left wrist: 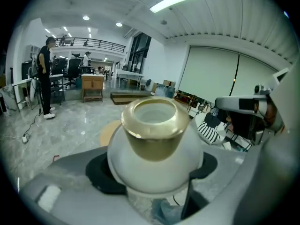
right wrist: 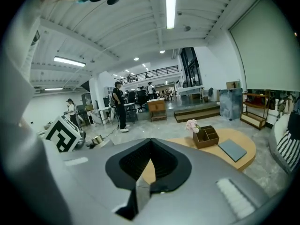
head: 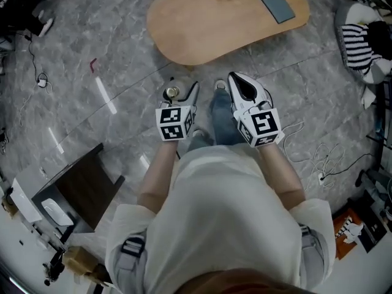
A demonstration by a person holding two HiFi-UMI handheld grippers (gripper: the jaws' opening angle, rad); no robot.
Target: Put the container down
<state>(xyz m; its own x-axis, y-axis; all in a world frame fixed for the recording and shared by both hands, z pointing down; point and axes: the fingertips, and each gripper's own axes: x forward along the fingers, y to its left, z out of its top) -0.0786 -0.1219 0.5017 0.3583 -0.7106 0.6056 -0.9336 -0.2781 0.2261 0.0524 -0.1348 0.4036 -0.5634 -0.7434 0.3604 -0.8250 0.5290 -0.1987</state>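
Note:
The container [left wrist: 154, 130] is a round white jar with a gold neck and an open mouth. My left gripper [left wrist: 152, 170] is shut on its white belly and holds it upright in front of the person's body. In the head view the container [head: 172, 92] shows as a small gold rim at the tip of the left gripper [head: 180, 95], above the marble floor. My right gripper [head: 236, 78] is beside it, jaws shut with nothing in them. In the right gripper view the right gripper [right wrist: 149, 165] has its dark pads pressed together. An oval wooden table [head: 202, 23] stands ahead.
On the table are a brown organizer [right wrist: 206, 136] with flowers and a grey-blue pad [head: 275, 3]. A dark cabinet [head: 79, 188] stands at the lower left. Cables [head: 324, 158] lie on the floor at right, near a striped cloth [head: 358, 41]. People [left wrist: 44, 78] stand far off.

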